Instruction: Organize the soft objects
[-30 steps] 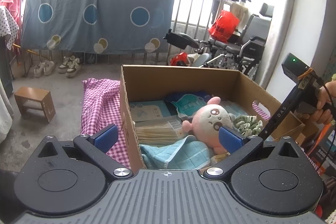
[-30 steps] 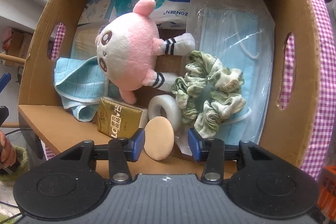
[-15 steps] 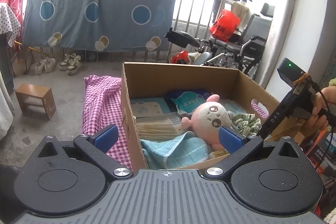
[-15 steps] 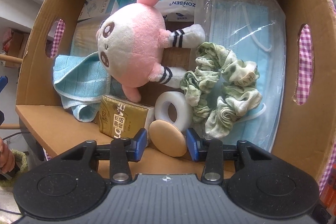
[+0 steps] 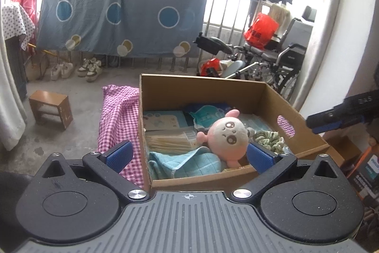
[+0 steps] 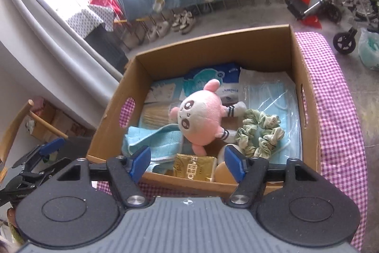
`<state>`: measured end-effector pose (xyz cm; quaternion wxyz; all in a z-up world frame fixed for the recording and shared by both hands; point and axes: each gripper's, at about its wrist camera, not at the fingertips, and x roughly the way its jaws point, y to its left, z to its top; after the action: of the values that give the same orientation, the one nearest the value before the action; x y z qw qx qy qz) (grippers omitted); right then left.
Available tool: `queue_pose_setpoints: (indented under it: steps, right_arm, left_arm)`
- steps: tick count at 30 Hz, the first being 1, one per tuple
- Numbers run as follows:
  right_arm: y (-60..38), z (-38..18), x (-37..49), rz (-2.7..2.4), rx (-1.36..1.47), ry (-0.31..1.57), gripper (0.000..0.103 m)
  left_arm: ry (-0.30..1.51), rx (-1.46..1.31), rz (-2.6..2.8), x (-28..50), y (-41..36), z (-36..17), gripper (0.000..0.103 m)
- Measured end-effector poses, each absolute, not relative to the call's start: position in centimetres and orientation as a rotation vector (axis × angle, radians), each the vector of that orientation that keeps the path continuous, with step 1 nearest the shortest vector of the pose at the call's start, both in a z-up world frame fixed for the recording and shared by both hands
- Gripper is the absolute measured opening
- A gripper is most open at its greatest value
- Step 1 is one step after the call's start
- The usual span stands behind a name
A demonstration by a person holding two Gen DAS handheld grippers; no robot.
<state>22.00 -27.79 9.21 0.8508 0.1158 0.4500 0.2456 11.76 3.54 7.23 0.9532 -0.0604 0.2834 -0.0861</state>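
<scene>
Round tan powder puff [image 6: 224, 172], light and squashy, lies in the brown cardboard box [image 6: 299, 68] at 6 o'clock; best pinched across its rim. Right gripper [image 6: 187, 161] has just been opening, fingers wide with nothing between; left gripper [image 5: 189, 155] also wide, empty.

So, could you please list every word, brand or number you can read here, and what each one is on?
"DAS": on the right hand-held gripper, seen from the left wrist.
"ZONSEN", upside down: blue-and-white pack in the cardboard box.
Gold packet: characters too blurred to read.
Orange box: print blurred.
</scene>
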Motion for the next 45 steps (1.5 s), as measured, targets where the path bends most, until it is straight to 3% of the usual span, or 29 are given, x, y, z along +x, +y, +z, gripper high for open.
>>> queue_pose_setpoints:
  steps: [2, 3, 11, 16, 23, 45]
  right_arm:
    - [-28.4, 9.8, 20.2, 0.492, 0.289, 0.883, 0.102]
    - [-28.5, 10.0, 19.4, 0.478, 0.309, 0.839, 0.103]
    - [-29.2, 9.6, 15.9, 0.289, 0.382, 0.700, 0.103]
    - [-28.0, 9.2, 15.3, 0.163, 0.256, 0.672, 0.103]
    - [-24.3, 9.5, 14.7, 0.076, 0.001, 0.593, 0.103]
    - [-21.6, 8.0, 16.2, 0.104, -0.052, 0.711, 0.103]
  left_arm:
    - [0.581, -0.091, -0.127, 11.7, 2.7, 7.7, 0.103]
    - [0.581, -0.070, -0.108, 11.8, 2.2, 7.9, 0.103]
    - [0.606, -0.018, -0.017, 12.6, -0.9, 8.3, 0.103]
    - [0.676, 0.110, -0.058, 14.0, -3.4, 7.3, 0.103]
    - [0.749, -0.023, -0.038, 14.9, -3.6, 6.7, 0.103]
    - [0.815, -0.083, 0.049, 15.1, -3.5, 6.1, 0.103]
